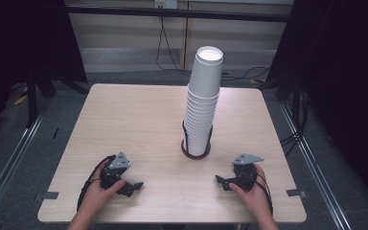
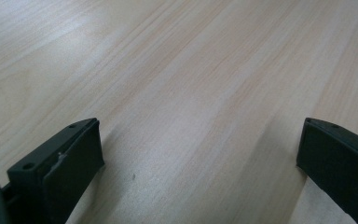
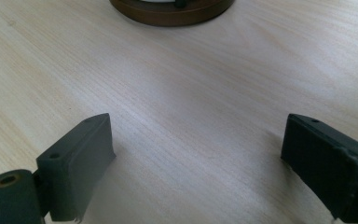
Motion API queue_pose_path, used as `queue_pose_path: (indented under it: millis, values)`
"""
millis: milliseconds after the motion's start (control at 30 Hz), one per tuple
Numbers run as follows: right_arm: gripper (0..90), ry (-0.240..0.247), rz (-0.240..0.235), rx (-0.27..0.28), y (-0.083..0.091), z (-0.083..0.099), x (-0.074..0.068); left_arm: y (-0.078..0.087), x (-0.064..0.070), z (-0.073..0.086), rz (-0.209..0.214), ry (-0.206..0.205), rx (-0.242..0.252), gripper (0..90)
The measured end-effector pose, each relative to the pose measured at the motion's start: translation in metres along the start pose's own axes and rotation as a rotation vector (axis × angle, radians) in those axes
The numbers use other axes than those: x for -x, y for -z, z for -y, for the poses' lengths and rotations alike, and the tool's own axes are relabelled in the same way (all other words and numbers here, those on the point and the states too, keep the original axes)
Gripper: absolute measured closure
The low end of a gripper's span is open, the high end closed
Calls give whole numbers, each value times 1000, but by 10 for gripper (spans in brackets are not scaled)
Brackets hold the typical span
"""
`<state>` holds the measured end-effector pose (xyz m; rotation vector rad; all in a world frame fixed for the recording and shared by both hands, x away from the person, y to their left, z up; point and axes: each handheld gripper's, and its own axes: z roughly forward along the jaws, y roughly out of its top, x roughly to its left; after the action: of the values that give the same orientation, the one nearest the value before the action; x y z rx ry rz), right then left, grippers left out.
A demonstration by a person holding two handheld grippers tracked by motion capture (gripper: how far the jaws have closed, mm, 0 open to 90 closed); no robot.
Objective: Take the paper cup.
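One stack of cups (image 1: 202, 108), one holder (image 1: 195, 152), two claws.

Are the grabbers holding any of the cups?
No. The left gripper and right gripper are both open and empty on the table, apart from the cup stack.

A: Worktop (image 1: 139, 124) evenly lit from above, surroundings dark?
B: Yes; soft shadows under both pairs of jaws, pale glare on the wood, near jaws slightly blurred
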<state>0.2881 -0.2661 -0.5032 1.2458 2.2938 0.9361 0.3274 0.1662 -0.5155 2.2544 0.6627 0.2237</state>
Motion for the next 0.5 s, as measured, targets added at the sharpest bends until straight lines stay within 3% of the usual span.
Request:
queue_pose_path:
  millis: [133,233,367,433,500]
  values:
    - [85,0,0,0,0,0,0,-1,2,-1,-26,16,1,0]
    - [88,-1,0,-1,0,0,0,0,4,-2,-23,20,-11,0]
    - [137,2,-7,2,1,-1,0,0,5,-10,-8,21,-42,47]
    - [137,-2,-26,-12,2,-4,1,2,3,-17,7,35,-25,54]
    - [138,24,-32,-5,6,-11,1,4,1,-27,37,53,1,58]
